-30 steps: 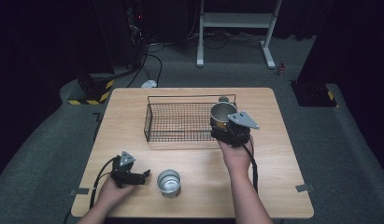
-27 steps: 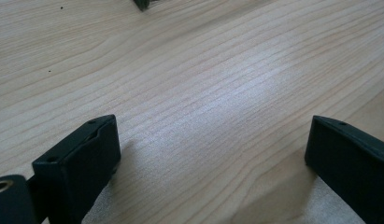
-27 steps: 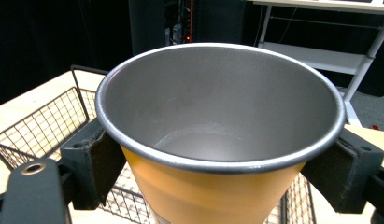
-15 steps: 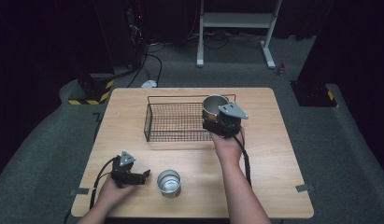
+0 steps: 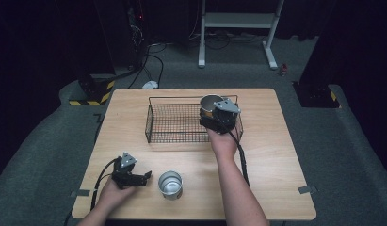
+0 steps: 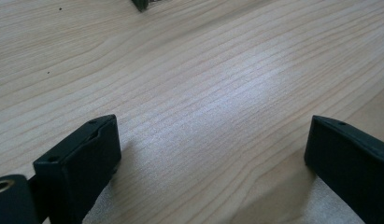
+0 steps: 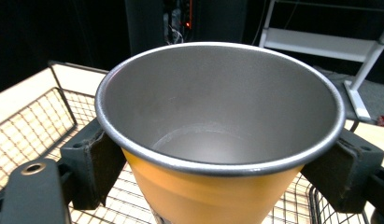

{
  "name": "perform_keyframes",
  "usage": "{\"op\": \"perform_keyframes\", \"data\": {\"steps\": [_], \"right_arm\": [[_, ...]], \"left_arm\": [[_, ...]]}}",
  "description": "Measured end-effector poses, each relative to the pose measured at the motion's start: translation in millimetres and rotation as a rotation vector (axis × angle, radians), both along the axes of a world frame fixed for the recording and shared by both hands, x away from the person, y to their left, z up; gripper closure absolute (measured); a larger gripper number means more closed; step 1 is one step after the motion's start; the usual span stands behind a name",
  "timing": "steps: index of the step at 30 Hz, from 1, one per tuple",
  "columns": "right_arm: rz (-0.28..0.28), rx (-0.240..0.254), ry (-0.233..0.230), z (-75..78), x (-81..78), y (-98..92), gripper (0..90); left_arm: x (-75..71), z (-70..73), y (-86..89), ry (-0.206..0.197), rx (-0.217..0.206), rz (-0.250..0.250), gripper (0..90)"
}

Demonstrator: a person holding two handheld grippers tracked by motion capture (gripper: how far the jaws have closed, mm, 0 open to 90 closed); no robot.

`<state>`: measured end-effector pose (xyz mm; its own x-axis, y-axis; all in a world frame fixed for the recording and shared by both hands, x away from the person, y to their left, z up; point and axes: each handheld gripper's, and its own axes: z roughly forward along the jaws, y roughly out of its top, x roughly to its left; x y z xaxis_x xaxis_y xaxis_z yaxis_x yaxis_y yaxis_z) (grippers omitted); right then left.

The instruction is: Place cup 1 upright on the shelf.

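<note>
You held a cup [image 7: 217, 154] in your right hand-held gripper [image 5: 218, 118]. The cup was orange outside and grey metal inside. One jaw pressed on each side of it, just under the rim. The cup stood upright in the grip, with its mouth facing up. It hung over the right end of the wire basket [image 5: 174, 123], near the basket's right wall. In the right gripper view, the basket's mesh [image 7: 35, 121] showed under and behind the cup.

The basket sat toward the back of the bench [image 5: 276, 155]. Its mesh floor was bare.

A second cup [image 5: 170, 184], shiny and silver, stood upright near the front of the bench. It was well apart from the basket.

Your left hand-held gripper [image 5: 145, 178] lay low on the bench, just left of the silver cup and not touching it. Its jaws stood wide apart, and you had nothing between them. In the left gripper view, bare wood [image 6: 203, 84] showed between the two jaws.
</note>
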<state>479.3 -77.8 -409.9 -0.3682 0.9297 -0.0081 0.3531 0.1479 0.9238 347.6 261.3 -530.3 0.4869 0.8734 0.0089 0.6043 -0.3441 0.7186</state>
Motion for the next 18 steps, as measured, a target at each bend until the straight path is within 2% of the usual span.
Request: {"op": "perform_keyframes", "data": {"steps": [9, 18], "right_arm": [[-0.014, -0.015, 0.054, -15.3, 16.1, 3.0, 14.3], [-0.007, -0.032, 0.106, -29.8, 24.1, 8.6, 14.3]], "left_arm": [[-0.1, 0.0, -0.1, 0.0, -0.001, 0.002, 4.2], [-0.4, -0.1, -0.1, 0.0, -0.003, 0.001, 4.2]]}}
